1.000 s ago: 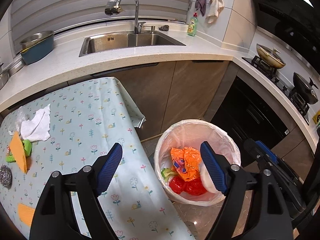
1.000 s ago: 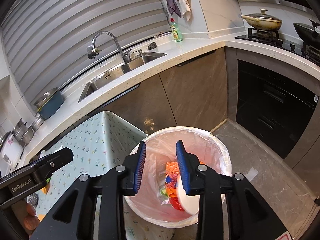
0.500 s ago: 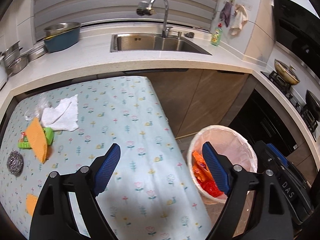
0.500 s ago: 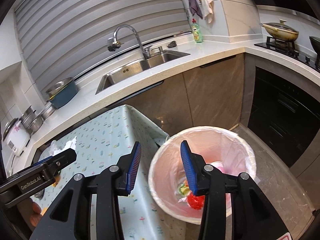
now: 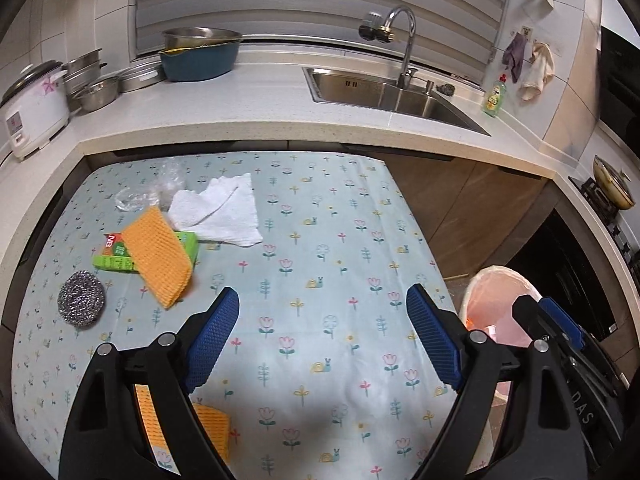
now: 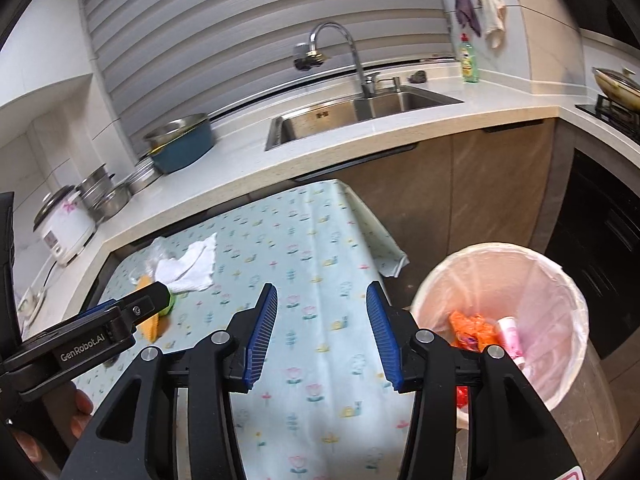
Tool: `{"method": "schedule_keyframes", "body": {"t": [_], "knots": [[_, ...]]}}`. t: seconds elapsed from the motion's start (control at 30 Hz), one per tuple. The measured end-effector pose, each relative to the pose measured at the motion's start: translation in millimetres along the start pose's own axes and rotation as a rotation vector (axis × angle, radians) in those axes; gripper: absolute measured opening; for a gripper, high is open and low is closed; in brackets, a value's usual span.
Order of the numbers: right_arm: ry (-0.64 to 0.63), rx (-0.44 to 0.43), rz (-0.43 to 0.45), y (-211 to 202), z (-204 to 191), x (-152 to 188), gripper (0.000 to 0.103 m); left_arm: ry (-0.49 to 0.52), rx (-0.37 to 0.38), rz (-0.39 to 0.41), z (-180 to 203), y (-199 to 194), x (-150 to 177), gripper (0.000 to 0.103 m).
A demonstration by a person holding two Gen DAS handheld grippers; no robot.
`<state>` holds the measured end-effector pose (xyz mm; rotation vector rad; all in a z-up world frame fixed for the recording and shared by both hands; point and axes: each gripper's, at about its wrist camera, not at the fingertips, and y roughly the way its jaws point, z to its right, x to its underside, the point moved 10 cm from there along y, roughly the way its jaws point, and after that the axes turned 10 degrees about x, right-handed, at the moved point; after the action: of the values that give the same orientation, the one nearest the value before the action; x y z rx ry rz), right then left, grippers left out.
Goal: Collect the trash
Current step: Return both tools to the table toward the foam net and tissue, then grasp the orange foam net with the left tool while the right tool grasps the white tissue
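Observation:
My left gripper (image 5: 322,330) is open and empty above the floral tablecloth (image 5: 320,264). On the cloth's left lie a crumpled white paper towel (image 5: 224,210), clear plastic wrap (image 5: 154,192), a green box (image 5: 116,254) under an orange cloth (image 5: 158,254), and a steel scourer (image 5: 81,298). My right gripper (image 6: 322,334) is open and empty over the table's right edge. The bin (image 6: 536,276) with a pink liner stands to its right, holding orange and red wrappers (image 6: 470,330) and a pink tube (image 6: 510,336). The bin also shows in the left wrist view (image 5: 500,292).
Another orange cloth (image 5: 208,420) lies near the table's front, partly behind my left fingers. The counter behind holds a rice cooker (image 5: 32,108), steel bowls (image 5: 96,92), a blue basin (image 5: 200,60) and the sink (image 5: 380,88). A stove (image 5: 612,196) is at the right.
Both grippers have swung left from over the bin toward the table. The right gripper's jaws have opened wider. A pink tube now lies in the bin.

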<state>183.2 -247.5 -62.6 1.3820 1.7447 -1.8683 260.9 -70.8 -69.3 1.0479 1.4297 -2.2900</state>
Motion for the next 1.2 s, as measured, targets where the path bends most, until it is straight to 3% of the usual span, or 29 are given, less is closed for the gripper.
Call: {"method": "schedule_keyframes", "body": {"t": [0.2, 0.67, 1.2], "knots": [[-0.045, -0.044, -0.011, 0, -42, 6, 0.046, -0.067, -0.046, 0.014, -45, -11, 0, 0.087], [-0.145, -0.105, -0.061, 23, -120, 23, 0.046, -0.182, -0.133, 0.008, -130, -17, 2, 0.089], [-0.223, -0.152, -0.162, 110, -200, 35, 0.046, -0.362, -0.153, -0.065, -198, 39, 1, 0.089]]}}
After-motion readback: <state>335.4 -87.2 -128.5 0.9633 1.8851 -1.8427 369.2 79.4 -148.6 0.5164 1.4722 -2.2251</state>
